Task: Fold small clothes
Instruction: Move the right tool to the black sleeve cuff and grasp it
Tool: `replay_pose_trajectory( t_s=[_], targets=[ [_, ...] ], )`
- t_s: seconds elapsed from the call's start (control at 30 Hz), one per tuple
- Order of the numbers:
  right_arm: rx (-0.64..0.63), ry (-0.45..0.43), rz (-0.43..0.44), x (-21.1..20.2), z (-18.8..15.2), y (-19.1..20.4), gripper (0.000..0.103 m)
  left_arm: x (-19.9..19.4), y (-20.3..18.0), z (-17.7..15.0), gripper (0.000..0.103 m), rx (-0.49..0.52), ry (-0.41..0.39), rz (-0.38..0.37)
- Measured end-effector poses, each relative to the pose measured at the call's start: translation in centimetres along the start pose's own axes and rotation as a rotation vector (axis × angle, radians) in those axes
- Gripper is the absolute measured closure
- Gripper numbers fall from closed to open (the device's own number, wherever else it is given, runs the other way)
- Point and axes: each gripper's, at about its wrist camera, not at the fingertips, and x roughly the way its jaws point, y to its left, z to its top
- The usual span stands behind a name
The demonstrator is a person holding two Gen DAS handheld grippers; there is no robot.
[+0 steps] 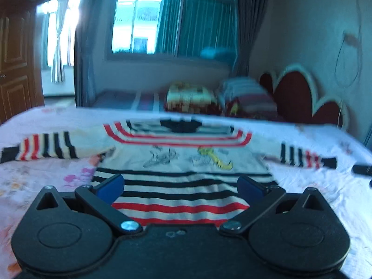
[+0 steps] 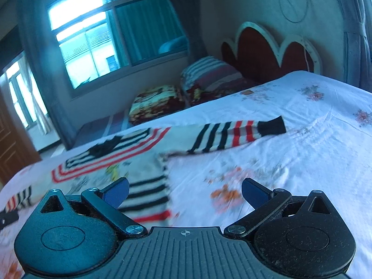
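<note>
A small white sweater (image 1: 183, 162) with black and red stripes lies flat on the bed, front up, both sleeves spread out sideways. My left gripper (image 1: 180, 188) hangs open just above its striped hem, nothing between the blue pads. In the right wrist view the same sweater (image 2: 130, 162) lies to the left, its right sleeve (image 2: 234, 134) stretching toward the middle of the bed. My right gripper (image 2: 184, 193) stands open over the sweater's lower right corner and the bare sheet beside it.
The bed carries a white floral sheet (image 2: 290, 139). A folded patterned blanket (image 2: 158, 103) and a striped pillow (image 2: 209, 76) lie beyond it by a red scalloped headboard (image 2: 267, 51). A dark object (image 1: 361, 169) rests at the sheet's right edge.
</note>
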Motion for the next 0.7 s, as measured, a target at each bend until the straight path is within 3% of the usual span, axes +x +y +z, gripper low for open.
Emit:
replay_pose_trajectory(
  t_s=[0.03, 0.13, 0.33, 0.53, 0.63, 0.7],
  targets=[
    [0.014, -0.002, -0.01, 1.4, 0.8, -0.9, 0.001, 1.4, -0.1, 0.6, 0.001, 0.004, 0.02, 0.008],
    [0.061, 0.012, -0.041, 6.0, 2.9, -3.6, 0.04, 5.4, -0.2, 1.8, 0.001, -0.016, 0.043, 0.039],
    [0.295, 0.018, -0.109, 15.6, 5.7, -11.7, 0.04, 11.9, -0.5, 3.1, 0.001, -0.01, 0.079, 0.065],
    [0.532, 0.055, -0.129, 22.8, 5.9, -18.1, 0.041, 16.9, -1.1, 2.9, 0.001, 0.028, 0.168, 0.112],
    [0.607, 0.07, -0.12, 24.3, 5.5, -19.6, 0.055, 18.0, -1.3, 2.9, 0.001, 0.04, 0.181, 0.132],
    [0.617, 0.067, -0.118, 24.4, 5.3, -19.6, 0.058, 18.3, -1.4, 2.9, 0.001, 0.04, 0.176, 0.145]
  ],
)
